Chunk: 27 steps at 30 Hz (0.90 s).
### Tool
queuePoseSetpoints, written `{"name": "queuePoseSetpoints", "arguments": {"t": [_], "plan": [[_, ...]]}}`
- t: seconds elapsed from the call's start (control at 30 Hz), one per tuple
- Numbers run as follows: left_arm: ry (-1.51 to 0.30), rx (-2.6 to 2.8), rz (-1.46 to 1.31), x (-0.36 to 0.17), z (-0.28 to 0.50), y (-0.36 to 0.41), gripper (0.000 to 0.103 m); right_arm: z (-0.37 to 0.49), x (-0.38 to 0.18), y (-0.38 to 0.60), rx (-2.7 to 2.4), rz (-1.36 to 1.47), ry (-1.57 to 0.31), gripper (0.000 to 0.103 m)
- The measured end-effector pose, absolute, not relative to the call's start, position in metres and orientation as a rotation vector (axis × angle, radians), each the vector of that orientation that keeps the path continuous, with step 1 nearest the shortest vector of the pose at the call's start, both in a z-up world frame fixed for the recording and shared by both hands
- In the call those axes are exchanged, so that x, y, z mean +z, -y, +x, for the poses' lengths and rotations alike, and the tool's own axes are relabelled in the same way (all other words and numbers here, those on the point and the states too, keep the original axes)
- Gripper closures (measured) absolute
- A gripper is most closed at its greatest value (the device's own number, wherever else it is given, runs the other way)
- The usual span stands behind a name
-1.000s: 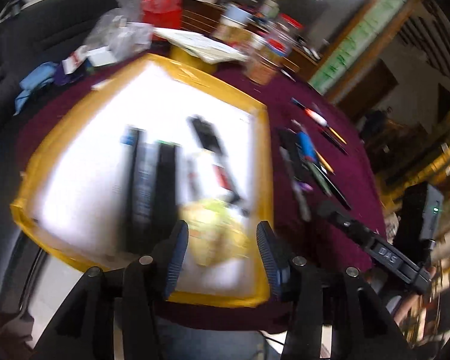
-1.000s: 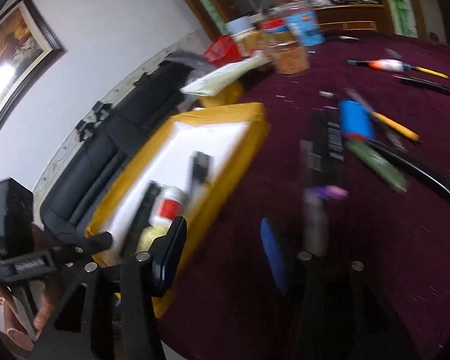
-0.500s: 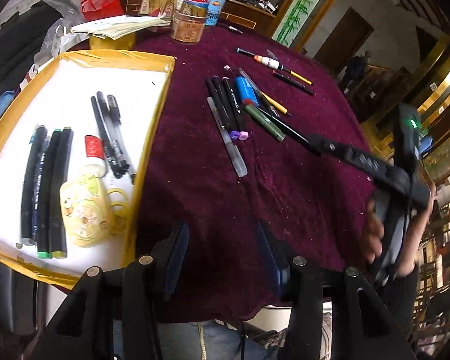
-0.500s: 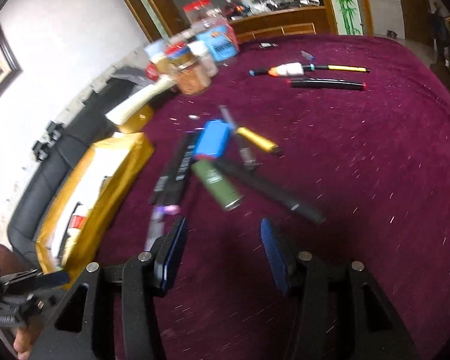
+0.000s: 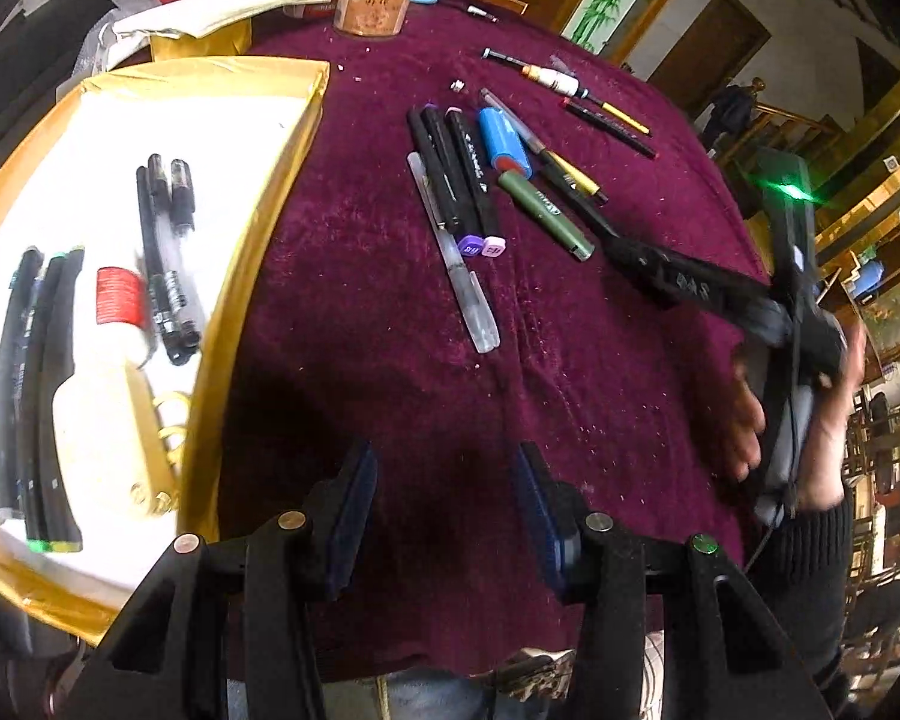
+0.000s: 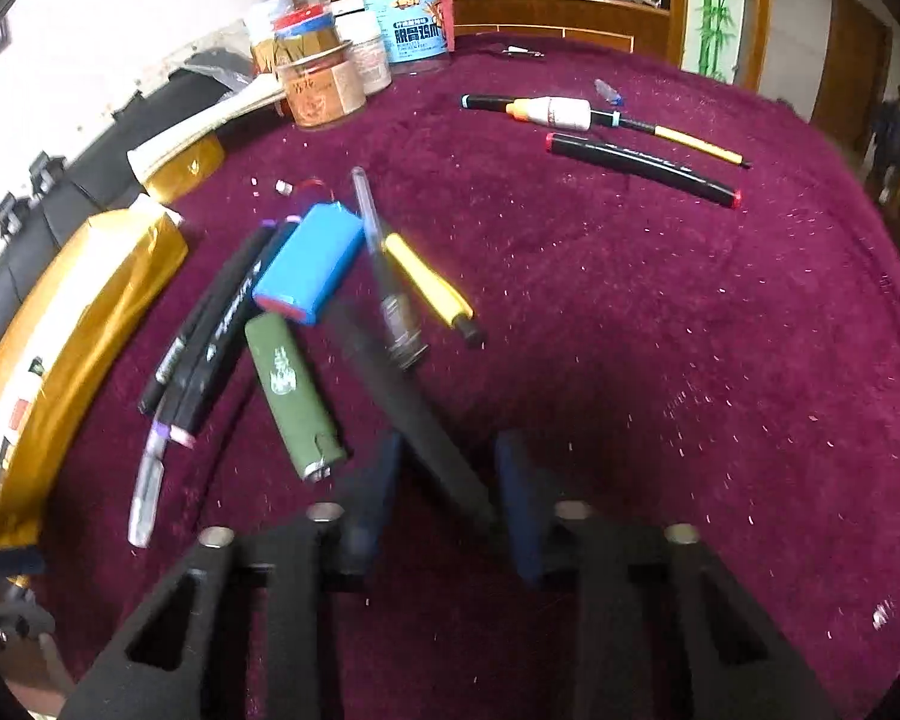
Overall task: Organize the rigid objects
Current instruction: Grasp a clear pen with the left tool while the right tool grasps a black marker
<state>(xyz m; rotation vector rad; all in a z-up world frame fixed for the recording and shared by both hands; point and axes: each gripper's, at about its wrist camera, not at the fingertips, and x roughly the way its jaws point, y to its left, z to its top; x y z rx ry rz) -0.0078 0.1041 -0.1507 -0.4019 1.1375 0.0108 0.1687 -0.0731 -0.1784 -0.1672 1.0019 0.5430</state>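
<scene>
Loose on the maroon cloth lie black markers [image 6: 222, 324], a blue battery pack [image 6: 312, 264], a green lighter [image 6: 291, 390], a yellow pen [image 6: 429, 285] and a clear pen [image 5: 456, 258]. My right gripper [image 6: 450, 444] straddles a long black pen [image 6: 390, 372]; its jaws are closing, with a small gap still showing on each side. From the left wrist view, the right gripper [image 5: 624, 249] reaches in from the right. My left gripper [image 5: 444, 468] hangs open over bare cloth, empty. The gold tray [image 5: 258, 228] at left holds markers, pens and a red-capped glue bottle [image 5: 120, 312].
Further back lie a red-tipped black marker [image 6: 642, 171] and a white correction bottle [image 6: 555, 113]. Jars [image 6: 321, 90] and a blue-labelled tub [image 6: 417, 30] crowd the far edge. A black sofa [image 6: 90, 180] runs behind the tray. A person's hand [image 5: 750, 420] grips the right tool.
Both views swung from the tray towards the loose pens. The right gripper came down over the black pen and its jaws narrowed. The left jaws kept their width.
</scene>
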Motion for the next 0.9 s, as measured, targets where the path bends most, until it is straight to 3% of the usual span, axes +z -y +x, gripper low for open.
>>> {"name": "queuePoseSetpoints", "arguments": {"t": [0.1, 0.33, 0.57, 0.9], "plan": [[-1.153, 0.016, -0.379, -0.155, 0.005, -0.101, 0.053, 0.146, -0.178, 0.073, 0.53, -0.205, -0.978, 0.087], [-1.201, 0.031, -0.321, -0.168, 0.053, -0.093, 0.053, 0.086, -0.179, 0.102, 0.521, -0.009, -1.004, 0.088], [-1.199, 0.076, -0.222, -0.174, 0.08, -0.089, 0.087, 0.068, -0.18, 0.094, 0.469, -0.033, -0.943, 0.088], [-1.254, 0.0, -0.307, -0.165, -0.001, -0.099, 0.09, 0.068, -0.181, 0.093, 0.47, -0.055, -0.931, 0.088]]}}
